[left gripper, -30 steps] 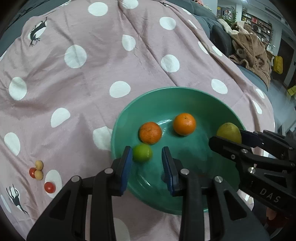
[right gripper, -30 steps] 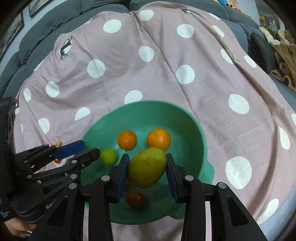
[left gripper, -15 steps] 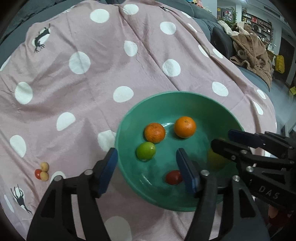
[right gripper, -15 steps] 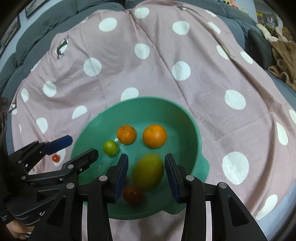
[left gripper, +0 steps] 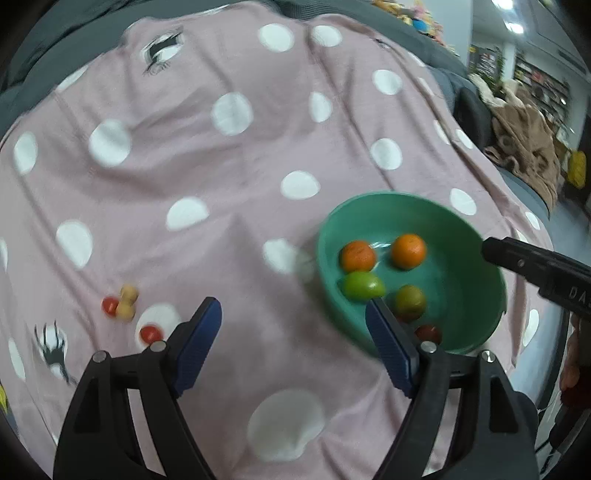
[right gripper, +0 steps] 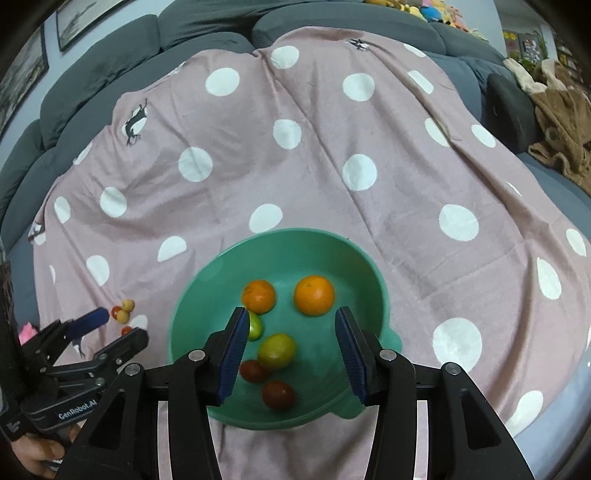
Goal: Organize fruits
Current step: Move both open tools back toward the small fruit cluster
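Observation:
A green bowl (right gripper: 376,284) (left gripper: 491,251) sits on a pink polka-dot cloth. It holds two oranges (right gripper: 314,294), a lime (left gripper: 361,285), a yellow-green mango (right gripper: 277,350) and two dark red fruits (right gripper: 277,394). My right gripper (right gripper: 291,343) is open and empty above the bowl's near side. My left gripper (left gripper: 295,343) is open and empty over the cloth, left of the bowl. Small red and yellow fruits (left gripper: 123,304) lie on the cloth at the left; they also show in the right wrist view (right gripper: 123,310).
The cloth (right gripper: 314,147) covers a grey sofa (right gripper: 207,29). A brown blanket (right gripper: 557,122) lies at the far right. The left gripper shows in the right wrist view (right gripper: 107,328), and a right fingertip (left gripper: 517,254) in the left wrist view.
My right gripper opened and let the mango drop into the bowl, then drew back. My left gripper opened wide and swung left, away from the bowl toward the small fruits.

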Motion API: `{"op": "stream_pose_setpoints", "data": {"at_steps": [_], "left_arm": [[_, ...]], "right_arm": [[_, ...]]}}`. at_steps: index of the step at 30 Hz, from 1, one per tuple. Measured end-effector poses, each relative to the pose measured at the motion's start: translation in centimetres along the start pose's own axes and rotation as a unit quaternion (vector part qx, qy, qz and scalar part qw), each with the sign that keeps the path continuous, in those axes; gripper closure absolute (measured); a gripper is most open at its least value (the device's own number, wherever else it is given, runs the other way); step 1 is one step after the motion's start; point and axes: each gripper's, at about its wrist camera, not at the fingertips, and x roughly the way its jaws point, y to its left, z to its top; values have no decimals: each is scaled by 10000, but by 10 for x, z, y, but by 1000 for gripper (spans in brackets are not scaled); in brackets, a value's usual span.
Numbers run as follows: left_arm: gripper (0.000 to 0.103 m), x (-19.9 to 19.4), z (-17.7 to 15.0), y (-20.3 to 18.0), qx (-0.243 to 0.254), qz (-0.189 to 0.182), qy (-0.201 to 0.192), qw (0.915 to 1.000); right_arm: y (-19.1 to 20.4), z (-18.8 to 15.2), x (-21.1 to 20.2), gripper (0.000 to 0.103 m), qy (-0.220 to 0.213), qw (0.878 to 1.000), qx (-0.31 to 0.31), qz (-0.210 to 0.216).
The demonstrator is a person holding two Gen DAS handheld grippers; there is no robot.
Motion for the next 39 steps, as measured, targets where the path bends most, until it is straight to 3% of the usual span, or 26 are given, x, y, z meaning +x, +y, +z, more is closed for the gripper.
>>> {"op": "stream_pose_setpoints", "data": {"at_steps": [7,18,29,39], "left_arm": [[23,-15,-44,53,-772,80,221,9967],[23,-45,-104,146,-2139,503,392,9748],[24,-47,-121,168,-2325,584,397,9700],[33,-33,-96,193,-2387,442,275,9697]], "right_arm": [[28,-7,0,54,92,9990,-375,217],[91,-29,9,54,365,9882,-1262,783],[152,-52,37,54,875,9702,-1919,1194],[188,-55,75,54,1207,9588,-2113,1464]]}}
